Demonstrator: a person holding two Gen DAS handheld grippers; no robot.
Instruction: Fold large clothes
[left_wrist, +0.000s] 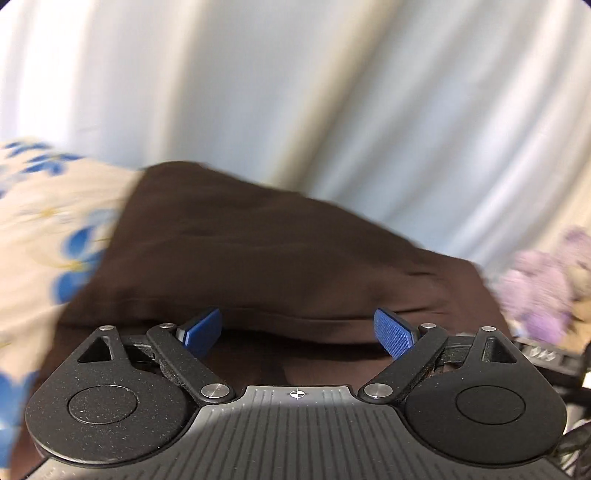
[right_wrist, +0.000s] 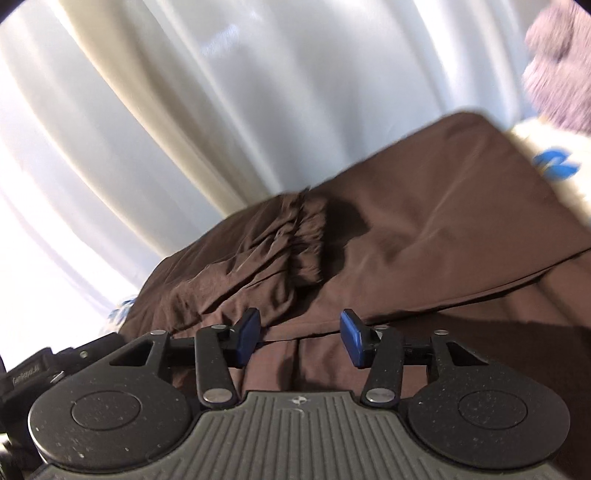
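A large dark brown garment (left_wrist: 258, 251) lies spread on the bed, with a folded edge running across just ahead of the fingers. My left gripper (left_wrist: 297, 332) is open, its blue pads wide apart and low over the cloth, holding nothing. In the right wrist view the same brown garment (right_wrist: 424, 229) fills the middle, with a gathered elastic waistband (right_wrist: 295, 236) bunched at its left part. My right gripper (right_wrist: 299, 336) is open and empty, close above a fold edge of the cloth.
A cream bedsheet with blue flowers (left_wrist: 44, 221) lies under the garment; it also shows in the right wrist view (right_wrist: 554, 162). A purple fuzzy item (left_wrist: 543, 288) sits at the right, and in the right wrist view (right_wrist: 561, 62). White curtains (left_wrist: 295, 92) hang behind.
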